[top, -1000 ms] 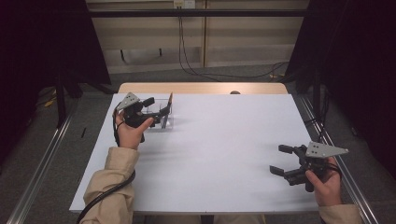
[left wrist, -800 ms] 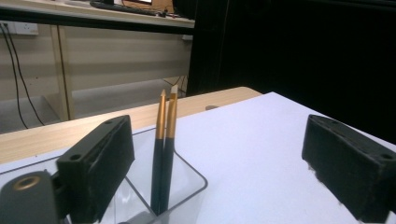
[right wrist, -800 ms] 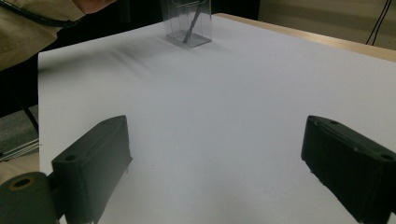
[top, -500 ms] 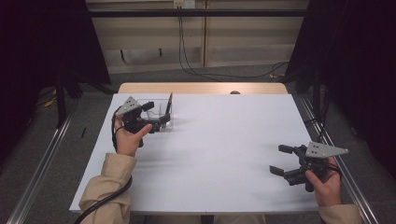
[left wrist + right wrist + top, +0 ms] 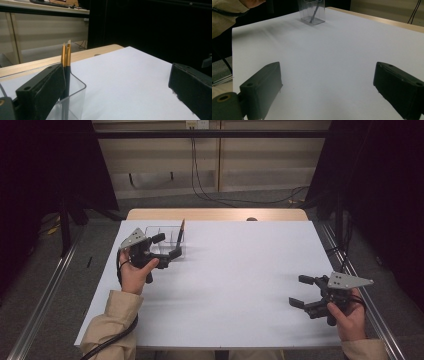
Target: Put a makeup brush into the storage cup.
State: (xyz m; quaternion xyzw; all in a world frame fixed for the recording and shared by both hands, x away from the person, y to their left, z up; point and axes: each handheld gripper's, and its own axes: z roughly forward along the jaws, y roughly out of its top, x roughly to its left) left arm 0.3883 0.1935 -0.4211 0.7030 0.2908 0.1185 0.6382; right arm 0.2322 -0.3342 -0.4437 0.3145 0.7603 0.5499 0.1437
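Two claws were up over the white tabletop (image 5: 235,270), one per hand. Left claw (image 5: 167,246) sat at the far left, right up against the clear plastic holder (image 5: 165,232), jaws spread wide with nothing pinched; in the left gripper view one jaw was just beside the holder's near corner. Left hand (image 5: 132,272) gripped the handle from below, forearm in a tan sleeve (image 5: 107,320) angled up from the bottom edge. A pair of thin black brushes with gold ferrules (image 5: 66,56) stood leaning inside the holder. Right claw (image 5: 300,291) was well apart, near the right edge, jaws also wide and empty, pointing left across the bare sheet, right hand (image 5: 347,315) wrapped around its grip.
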